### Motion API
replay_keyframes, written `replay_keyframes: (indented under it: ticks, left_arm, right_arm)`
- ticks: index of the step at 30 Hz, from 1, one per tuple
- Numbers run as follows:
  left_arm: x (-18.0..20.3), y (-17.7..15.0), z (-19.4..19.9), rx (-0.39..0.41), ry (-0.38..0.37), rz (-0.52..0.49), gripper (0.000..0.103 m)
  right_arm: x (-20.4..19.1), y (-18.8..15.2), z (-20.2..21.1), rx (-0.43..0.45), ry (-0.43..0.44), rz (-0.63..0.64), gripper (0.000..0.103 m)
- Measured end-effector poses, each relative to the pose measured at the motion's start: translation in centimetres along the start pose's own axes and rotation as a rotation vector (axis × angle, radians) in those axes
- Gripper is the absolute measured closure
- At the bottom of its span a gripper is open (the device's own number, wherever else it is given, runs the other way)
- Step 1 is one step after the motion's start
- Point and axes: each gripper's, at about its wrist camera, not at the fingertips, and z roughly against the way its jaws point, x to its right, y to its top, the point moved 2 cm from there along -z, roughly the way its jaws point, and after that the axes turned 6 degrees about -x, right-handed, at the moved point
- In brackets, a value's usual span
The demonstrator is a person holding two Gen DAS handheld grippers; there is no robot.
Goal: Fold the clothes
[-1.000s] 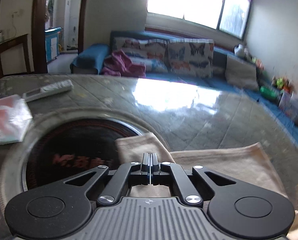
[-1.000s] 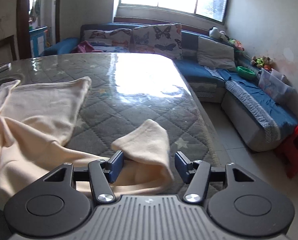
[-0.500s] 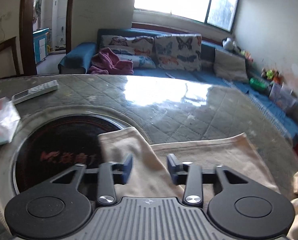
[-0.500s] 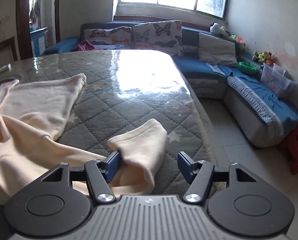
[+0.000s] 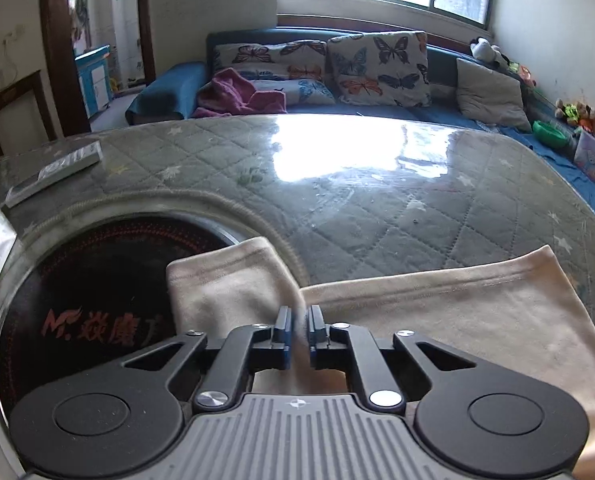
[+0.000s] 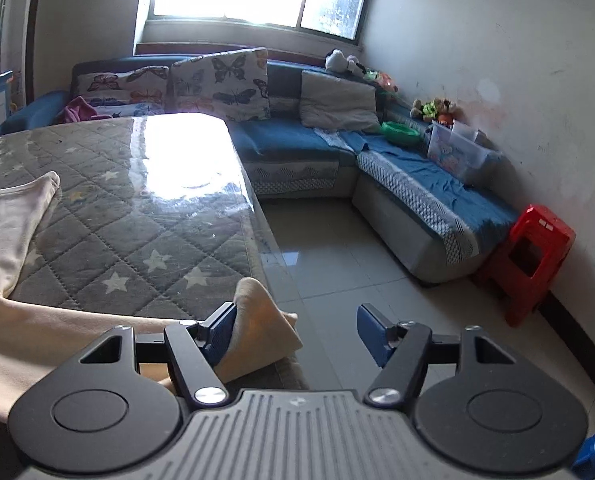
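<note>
1. Quilted table [image 5: 377, 216] by a blue sofa [image 6: 417, 184]; cream garment [image 5: 437, 312] sprawls unfolded at 6 o'clock.
2. Left gripper [image 5: 297, 332] just closed, pinching a sleeve [image 5: 225, 284].
3. Right gripper [image 6: 297, 328] gapes, other cuff [image 6: 257, 320] loose between.
4. Folding's barely begun.

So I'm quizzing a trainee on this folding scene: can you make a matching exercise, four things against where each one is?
Things:
1. remote control
2. red stool
3. pink blanket
4. cream sleeve cuff

Places:
A. on the floor by the wall
B. pinched in the left gripper
C. on the far left of the table
D. on the sofa

Pairs: 1-C, 2-A, 3-D, 4-B
</note>
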Motion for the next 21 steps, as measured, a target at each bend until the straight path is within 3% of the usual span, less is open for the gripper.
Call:
replay_keyframes:
  ticks: [11,15,21]
  left_arm:
    - [-6.4,-3.5,9.4,0.148,-0.049,0.162,0.101]
    - [-9.2,-4.9,12.3,0.177,-0.049,0.248,0.101]
    - [-11.7,-8.2,15.6,0.201,-0.028,0.288,0.101]
  right_arm:
    - [-2.0,-0.4,0.8,0.019,0.065,0.047,0.035]
    - [-2.8,-0.8,1.1,0.023,0.090,0.064,0.035]
    - [-3.0,-1.0,1.2,0.016,0.127,0.047,0.034]
